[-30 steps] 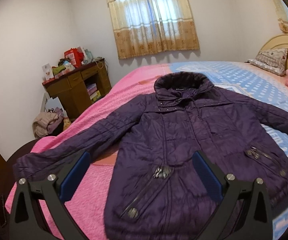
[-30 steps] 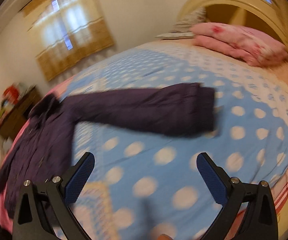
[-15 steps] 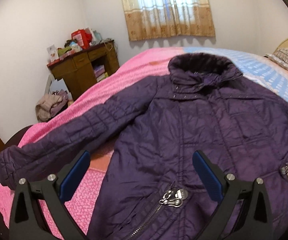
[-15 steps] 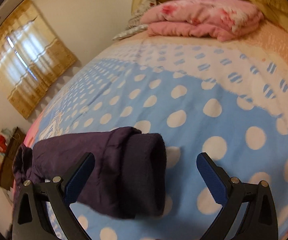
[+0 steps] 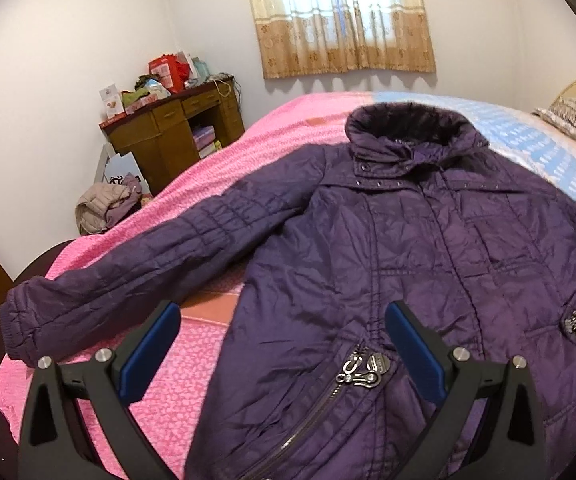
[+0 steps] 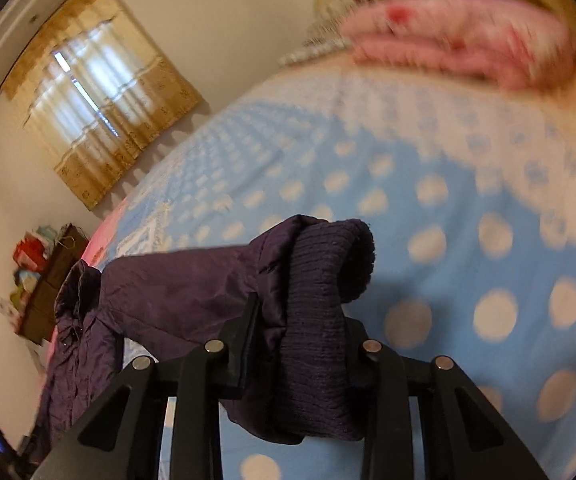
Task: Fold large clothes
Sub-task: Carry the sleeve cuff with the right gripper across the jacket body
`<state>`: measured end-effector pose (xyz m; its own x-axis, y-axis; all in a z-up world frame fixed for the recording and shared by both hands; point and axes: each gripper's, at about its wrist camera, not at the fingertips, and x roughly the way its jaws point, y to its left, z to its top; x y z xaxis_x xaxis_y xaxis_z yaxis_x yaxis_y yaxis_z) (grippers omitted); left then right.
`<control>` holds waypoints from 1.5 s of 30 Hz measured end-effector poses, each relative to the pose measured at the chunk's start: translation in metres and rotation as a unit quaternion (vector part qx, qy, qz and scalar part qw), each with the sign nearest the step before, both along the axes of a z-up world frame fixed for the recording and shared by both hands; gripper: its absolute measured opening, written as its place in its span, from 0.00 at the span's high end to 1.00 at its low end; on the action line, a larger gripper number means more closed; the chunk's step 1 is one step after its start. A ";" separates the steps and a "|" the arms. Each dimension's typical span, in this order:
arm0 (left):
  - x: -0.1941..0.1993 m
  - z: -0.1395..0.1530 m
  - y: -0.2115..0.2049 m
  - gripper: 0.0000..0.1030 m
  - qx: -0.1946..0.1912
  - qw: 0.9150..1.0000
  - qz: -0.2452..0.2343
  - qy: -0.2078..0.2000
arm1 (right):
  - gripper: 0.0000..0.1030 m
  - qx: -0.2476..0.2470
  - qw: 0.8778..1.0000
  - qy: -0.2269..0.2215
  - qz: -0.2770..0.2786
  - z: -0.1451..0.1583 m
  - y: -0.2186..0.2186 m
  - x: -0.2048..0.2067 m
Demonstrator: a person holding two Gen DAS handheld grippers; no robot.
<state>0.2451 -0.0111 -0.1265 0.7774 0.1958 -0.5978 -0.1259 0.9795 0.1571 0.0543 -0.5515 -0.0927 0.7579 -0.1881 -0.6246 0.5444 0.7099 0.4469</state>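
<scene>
Right tool [image 6: 299, 336] just closed, clamping ribbed knit cuff [image 6: 319, 300] of quilted purple jacket [image 5: 427, 264]; left tool [image 5: 282, 344] wide open, empty, above near hem

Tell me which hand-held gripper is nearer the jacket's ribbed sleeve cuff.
Right. The right hand-held gripper has just closed on the ribbed sleeve cuff, pads pressing it. The left hand-held gripper hovers open above the jacket body near a pocket zipper, gripping nothing.

Black gripper [image 5: 282, 348] frames, blue pads, silver screws.

A purple jacket [image 5: 427, 264] lies spread on the bed [image 5: 288, 120].
</scene>
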 end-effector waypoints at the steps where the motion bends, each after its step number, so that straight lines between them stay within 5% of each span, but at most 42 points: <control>1: -0.001 0.003 0.002 0.00 -0.003 1.000 0.001 -0.005 | 0.70 -0.027 1.000 -0.008 0.002 0.019 0.005 0.004; 11: -0.022 0.023 0.021 0.00 -0.012 0.999 0.008 -0.038 | 0.71 -0.207 0.974 -0.048 0.074 0.170 0.088 0.074; 22: -0.021 0.021 0.045 0.00 -0.037 0.998 0.023 -0.039 | 0.71 -0.338 0.916 -0.070 0.202 0.239 0.239 0.147; 33: -0.023 0.016 0.061 0.00 -0.050 0.998 0.028 -0.037 | 0.71 -0.420 0.838 -0.058 0.343 0.232 0.385 0.188; 37: -0.023 0.017 0.066 0.00 -0.051 0.997 0.033 -0.041 | 0.71 -0.445 0.800 -0.034 0.401 0.195 0.439 0.210; 45: -0.020 0.010 0.071 0.00 -0.047 0.998 0.041 -0.031 | 0.72 -0.455 0.750 -0.005 0.480 0.097 0.527 0.236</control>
<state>0.2252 0.0601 -0.1169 0.7970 0.2054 -0.5680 -0.2127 0.9756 0.0542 0.2901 -0.0247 0.0046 0.8205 0.1031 -0.5622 -0.4138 0.7857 -0.4598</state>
